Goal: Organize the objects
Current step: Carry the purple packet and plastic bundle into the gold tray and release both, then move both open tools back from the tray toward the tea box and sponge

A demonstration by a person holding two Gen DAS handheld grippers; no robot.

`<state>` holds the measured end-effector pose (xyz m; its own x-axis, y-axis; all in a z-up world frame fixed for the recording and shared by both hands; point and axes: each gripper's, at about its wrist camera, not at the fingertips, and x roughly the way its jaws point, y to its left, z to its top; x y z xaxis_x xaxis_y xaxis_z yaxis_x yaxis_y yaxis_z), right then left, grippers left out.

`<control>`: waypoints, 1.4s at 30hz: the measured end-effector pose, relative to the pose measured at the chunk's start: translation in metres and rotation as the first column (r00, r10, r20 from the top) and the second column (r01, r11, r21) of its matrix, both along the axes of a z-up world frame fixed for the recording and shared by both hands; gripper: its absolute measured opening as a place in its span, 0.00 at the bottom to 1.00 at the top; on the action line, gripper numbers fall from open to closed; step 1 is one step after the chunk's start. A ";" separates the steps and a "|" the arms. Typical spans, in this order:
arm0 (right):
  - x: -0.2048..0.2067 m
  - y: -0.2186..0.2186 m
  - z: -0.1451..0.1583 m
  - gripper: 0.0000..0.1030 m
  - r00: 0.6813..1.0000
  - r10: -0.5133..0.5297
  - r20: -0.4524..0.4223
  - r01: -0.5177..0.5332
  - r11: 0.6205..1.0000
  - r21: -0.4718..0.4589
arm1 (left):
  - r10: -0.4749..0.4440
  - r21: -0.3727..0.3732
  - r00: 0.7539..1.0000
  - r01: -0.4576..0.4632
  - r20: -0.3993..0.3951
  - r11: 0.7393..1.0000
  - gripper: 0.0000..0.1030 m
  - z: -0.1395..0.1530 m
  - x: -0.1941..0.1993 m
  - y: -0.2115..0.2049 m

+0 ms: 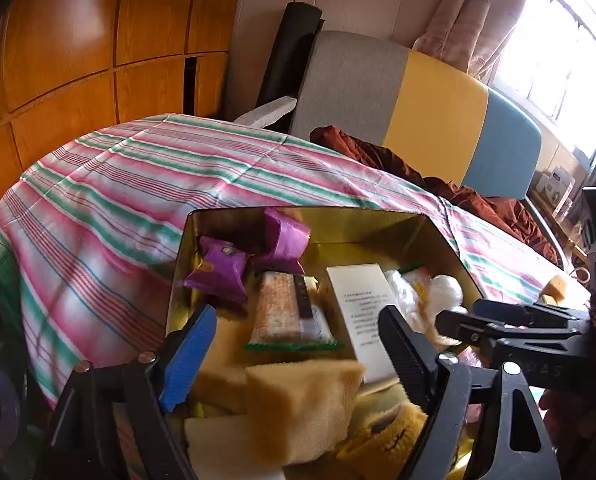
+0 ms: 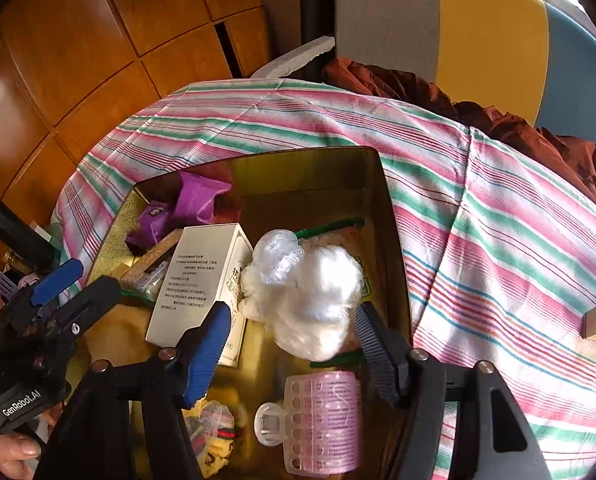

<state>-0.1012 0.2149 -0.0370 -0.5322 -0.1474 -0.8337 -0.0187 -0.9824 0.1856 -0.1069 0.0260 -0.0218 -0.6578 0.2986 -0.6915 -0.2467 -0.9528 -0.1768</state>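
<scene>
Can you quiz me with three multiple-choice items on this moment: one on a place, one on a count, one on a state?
1. Where does the pink hair roller lie?
A. inside the gold tin
B. on the striped cloth
C. on the chair

2. How many purple snack packets are in the tin?
A. none
B. two
C. five

3. How do the jaws of the left gripper stand?
A. clamped on the white box
B. shut on nothing
C. apart, with a yellow sponge between them

Answers: 1 A, the roller sits within the tin's walls in the right wrist view. 2 B, two purple wrappers lie in the far corner. 3 C, both pads stand clear of the sponge.
</scene>
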 end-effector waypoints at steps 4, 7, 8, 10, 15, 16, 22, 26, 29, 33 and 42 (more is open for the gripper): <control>0.011 -0.001 0.007 0.74 1.000 -0.008 -0.024 0.009 0.999 0.030 | 0.021 -0.029 1.000 -0.021 -0.007 0.999 1.00 0.005 0.007 -0.001; 0.022 -0.001 0.013 0.75 0.999 -0.014 -0.046 0.016 0.999 0.043 | 0.032 -0.039 0.999 -0.032 -0.017 0.999 1.00 0.010 0.012 -0.002; 0.025 -0.001 0.015 0.75 0.998 -0.016 -0.053 0.019 0.999 0.049 | 0.029 -0.038 0.999 -0.030 -0.023 0.999 1.00 0.012 0.014 -0.002; 0.031 -0.001 0.019 0.77 0.997 -0.022 -0.071 0.027 0.998 0.065 | 0.024 -0.044 0.999 -0.026 -0.038 0.999 1.00 0.017 0.019 0.000; 0.050 0.008 0.027 0.79 0.994 -0.047 -0.098 0.057 0.994 0.097 | -0.004 -0.050 0.998 0.001 -0.065 0.999 1.00 0.028 0.032 0.005; 0.054 0.011 0.028 0.79 0.993 -0.055 -0.101 0.065 0.993 0.098 | -0.013 -0.050 0.997 0.009 -0.070 0.999 1.00 0.029 0.034 0.006; 0.076 0.040 0.036 0.79 0.986 -0.119 -0.116 0.131 0.986 0.102 | -0.069 -0.056 0.993 0.064 -0.097 0.996 1.00 0.040 0.046 0.021; 0.088 0.068 0.037 0.79 0.978 -0.176 -0.114 0.189 0.975 0.116 | -0.108 -0.076 0.988 0.100 -0.111 0.992 1.00 0.045 0.052 0.035; 0.096 0.092 0.037 0.79 0.969 -0.222 -0.110 0.235 0.964 0.123 | -0.146 -0.080 0.982 0.138 -0.115 0.987 1.00 0.049 0.055 0.047; 0.108 0.133 0.037 0.79 0.944 -0.314 -0.100 0.325 0.939 0.114 | -0.201 -0.091 0.973 0.191 -0.114 0.977 1.00 0.051 0.059 0.067; 0.138 0.225 0.035 0.79 0.859 -0.506 -0.081 0.512 0.854 0.093 | -0.327 -0.119 0.939 0.315 -0.108 0.942 1.00 0.056 0.065 0.121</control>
<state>0.0371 0.4398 -0.0022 -0.5511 0.2444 -0.7978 -0.5150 -0.8520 0.0946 -0.0423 0.1474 0.0339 -0.6209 0.4428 -0.6468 -0.5562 -0.8303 -0.0344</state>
